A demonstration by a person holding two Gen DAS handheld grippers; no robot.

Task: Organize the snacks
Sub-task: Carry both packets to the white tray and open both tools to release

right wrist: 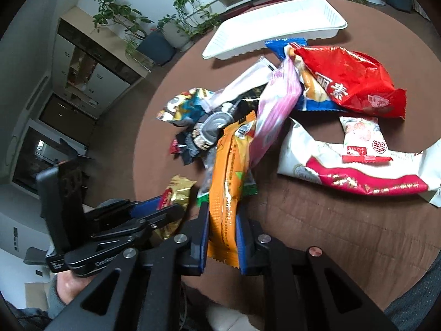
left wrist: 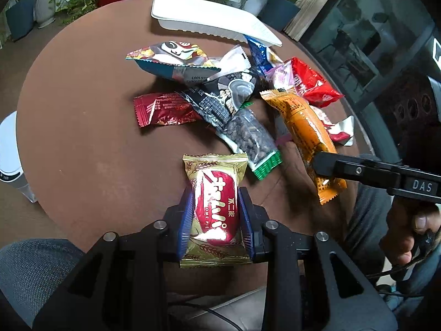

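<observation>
Snack pile on round brown table (left wrist: 82, 138) — both grippers loaded.
White tray (right wrist: 275, 24) is set at the far edge, behind the heap of packets. Orange packet (right wrist: 224, 193) is clamped in the right gripper (right wrist: 222, 237), its far end lying on the heap; gold-and-red pie packet (left wrist: 215, 209) is pinched in the left gripper (left wrist: 215, 220) — just over the table's near edge.

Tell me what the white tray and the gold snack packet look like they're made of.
White tray: likely thin moulded plastic or foam, matte, with ribbed walls and a rolled rim. Gold snack packet: probably metallised plastic film, glossy, with bright glare, fine creases and crimped end seals.
</observation>
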